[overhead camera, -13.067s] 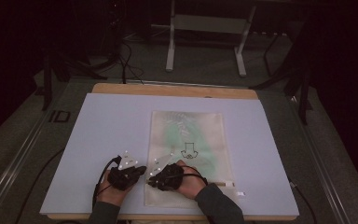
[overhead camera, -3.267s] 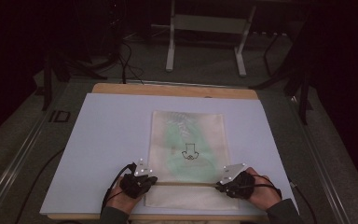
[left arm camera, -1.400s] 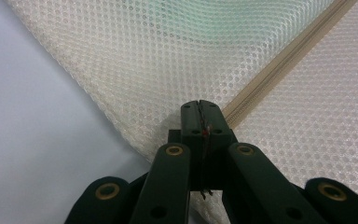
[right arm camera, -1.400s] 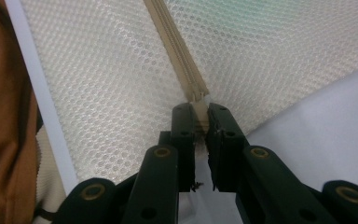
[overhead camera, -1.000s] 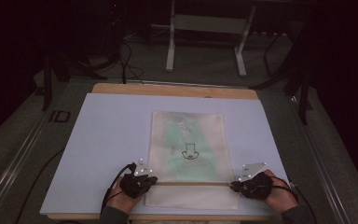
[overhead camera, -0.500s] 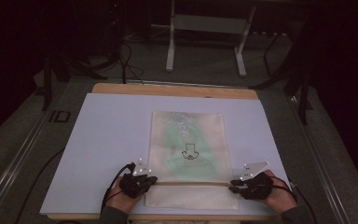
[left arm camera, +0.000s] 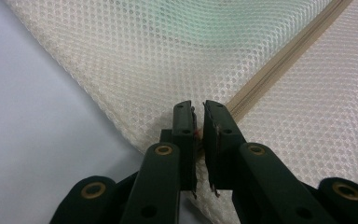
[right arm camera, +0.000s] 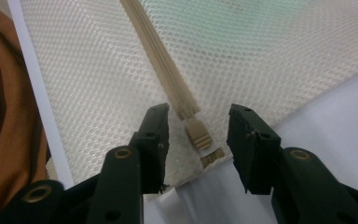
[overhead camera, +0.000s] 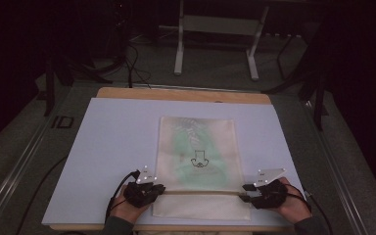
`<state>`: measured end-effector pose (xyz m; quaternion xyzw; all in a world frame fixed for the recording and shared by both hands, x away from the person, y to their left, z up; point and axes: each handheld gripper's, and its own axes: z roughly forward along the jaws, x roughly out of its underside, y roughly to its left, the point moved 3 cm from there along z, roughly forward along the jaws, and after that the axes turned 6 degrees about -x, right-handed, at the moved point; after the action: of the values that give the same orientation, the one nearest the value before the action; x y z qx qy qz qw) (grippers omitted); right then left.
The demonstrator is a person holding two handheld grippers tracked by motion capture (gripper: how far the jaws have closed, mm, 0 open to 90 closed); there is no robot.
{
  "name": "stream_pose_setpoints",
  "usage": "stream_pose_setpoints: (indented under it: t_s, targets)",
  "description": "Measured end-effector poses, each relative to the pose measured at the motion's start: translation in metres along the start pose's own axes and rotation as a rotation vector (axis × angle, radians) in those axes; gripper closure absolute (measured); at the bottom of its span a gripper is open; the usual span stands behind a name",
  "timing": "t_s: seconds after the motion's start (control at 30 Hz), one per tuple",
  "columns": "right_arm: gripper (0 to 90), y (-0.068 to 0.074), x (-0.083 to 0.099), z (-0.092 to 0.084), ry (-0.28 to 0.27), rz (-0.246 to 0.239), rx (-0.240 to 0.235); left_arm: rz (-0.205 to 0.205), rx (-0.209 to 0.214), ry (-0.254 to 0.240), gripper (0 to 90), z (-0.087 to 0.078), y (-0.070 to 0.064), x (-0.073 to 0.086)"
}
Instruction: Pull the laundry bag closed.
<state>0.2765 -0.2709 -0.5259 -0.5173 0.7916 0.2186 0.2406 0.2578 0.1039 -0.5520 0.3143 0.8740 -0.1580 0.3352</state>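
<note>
A cream mesh bag with a pale green garment inside lies flat on the white board. Its beige zipper runs across near the front edge. My left gripper sits at the zipper's left end. Its jaws have just been opening and show a narrow gap over the zipper tape, pads off it. My right gripper is at the right end. Its jaws have just been opening and stand wide, with the zipper slider and its pull tab loose between them.
The board rests on a wooden table with dark floor around it. A metal stand and cables lie beyond the far edge. A brown shape lies past the board's near edge beside the right gripper.
Over the earlier frames the right gripper travelled from beside the left one to the zipper's right end. Within the last second its jaws spread apart. Both hands stayed put.
</note>
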Motion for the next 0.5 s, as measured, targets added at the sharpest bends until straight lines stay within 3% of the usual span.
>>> stream_pose_setpoints:
  t_s: [0.1, 0.27, 0.5]
  targets:
    - [56.0, -0.001, 0.0, -0.002, -0.016, 0.009, 0.009, 0.021, -0.019, -0.001, 82.6, -0.001, -0.002, -0.001]
    - [52.3, -0.005, 0.001, -0.005, -0.047, 0.031, 0.039, 0.023, -0.035, -0.012, 82.8, -0.003, 0.0, -0.001]
    - [52.3, -0.014, 0.006, -0.008, -0.051, 0.09, 0.097, -0.014, -0.077, -0.035, 82.7, -0.007, 0.01, 0.001]
